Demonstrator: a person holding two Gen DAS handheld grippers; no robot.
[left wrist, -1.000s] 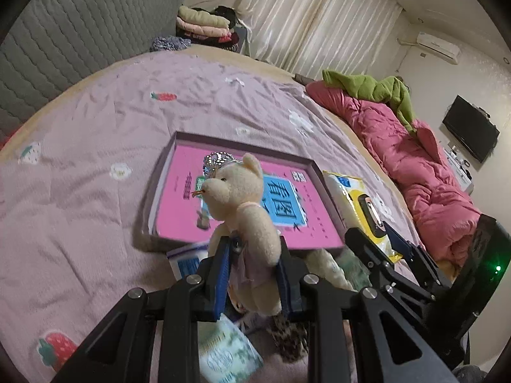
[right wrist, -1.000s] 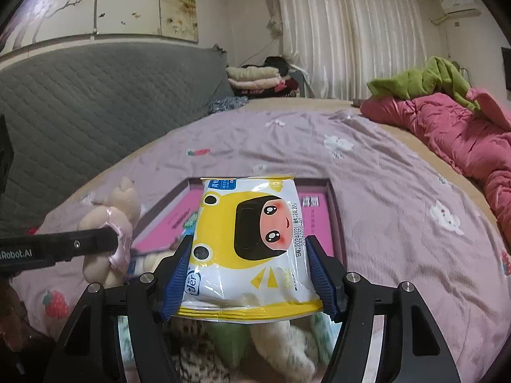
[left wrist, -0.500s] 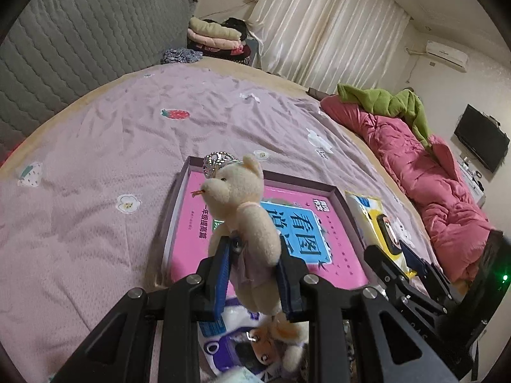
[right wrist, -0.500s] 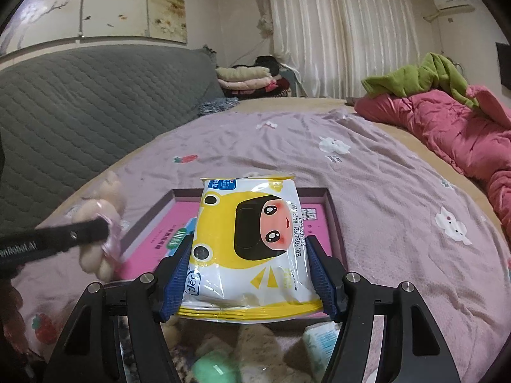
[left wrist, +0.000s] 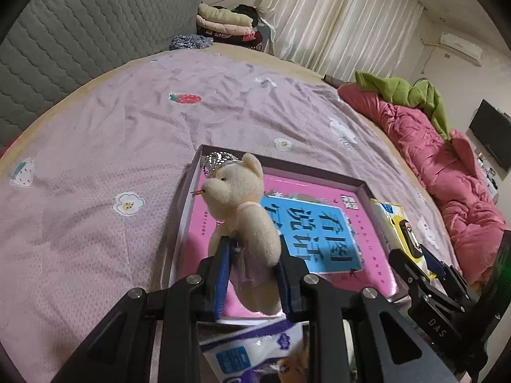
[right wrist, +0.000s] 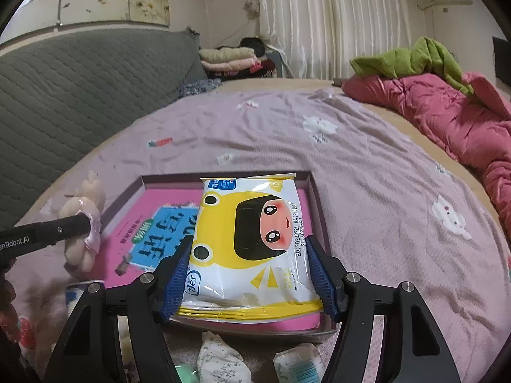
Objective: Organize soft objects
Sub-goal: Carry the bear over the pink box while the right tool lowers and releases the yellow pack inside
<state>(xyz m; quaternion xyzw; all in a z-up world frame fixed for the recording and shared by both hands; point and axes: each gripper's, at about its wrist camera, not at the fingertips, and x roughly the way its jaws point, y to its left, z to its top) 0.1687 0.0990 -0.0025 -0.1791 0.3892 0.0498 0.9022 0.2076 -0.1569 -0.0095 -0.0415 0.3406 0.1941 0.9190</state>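
**Two loads over the tray**

Left gripper is clamped on the bear, right gripper on the wipes — both above the tray. Lower each to the floor before releasing, apart, so neither topples.

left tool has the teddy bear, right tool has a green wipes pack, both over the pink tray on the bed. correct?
Not quite: the wipes pack in the right tool is yellow and white, as the right wrist view shows. The left tool does hold the teddy bear, and both are over the pink tray on the bed.
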